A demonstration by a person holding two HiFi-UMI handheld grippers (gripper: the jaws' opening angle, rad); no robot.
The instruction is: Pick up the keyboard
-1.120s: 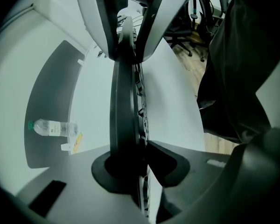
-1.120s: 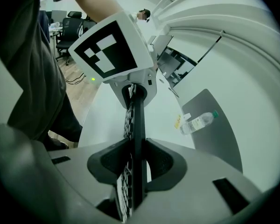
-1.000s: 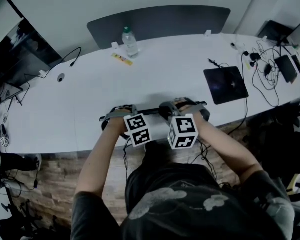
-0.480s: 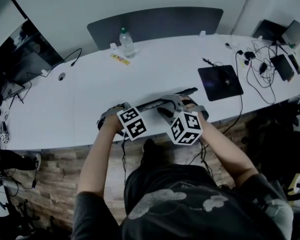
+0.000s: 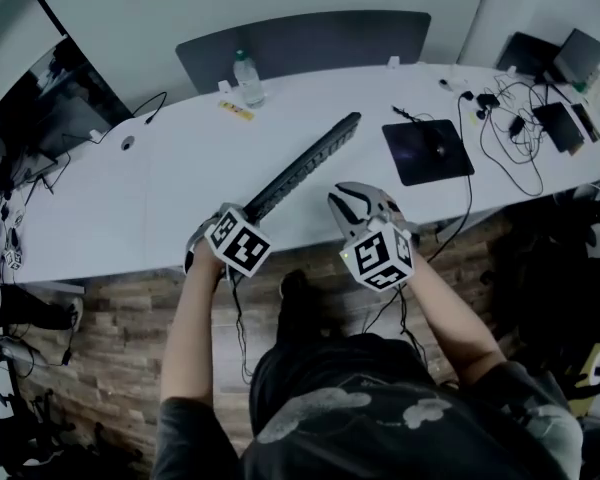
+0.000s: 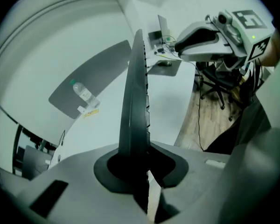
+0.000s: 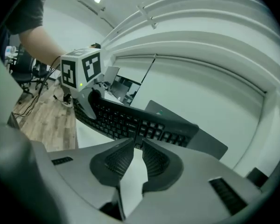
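The long black keyboard (image 5: 305, 163) is off the white table (image 5: 120, 208), standing on its edge and slanting away toward the upper right. My left gripper (image 5: 248, 213) is shut on its near end; in the left gripper view the keyboard (image 6: 135, 92) rises straight out of the jaws of that gripper (image 6: 140, 158). My right gripper (image 5: 352, 200) hangs to the right of the keyboard, apart from it. Its jaws have just been closing and stand open by a narrow gap with nothing between them (image 7: 139, 141). The keyboard's keys (image 7: 130, 120) show beyond them.
A water bottle (image 5: 246, 78) and a yellow label (image 5: 236, 111) sit at the table's far edge, before a grey panel (image 5: 305, 43). A black mouse pad (image 5: 427, 150) lies to the right, with cables and devices (image 5: 525, 118) past it. A monitor (image 5: 40, 108) stands at left.
The keyboard lay flat by the front edge with both grippers at it. It now hangs tilted on edge from the left gripper, far end swung away. The right gripper has let go and risen.
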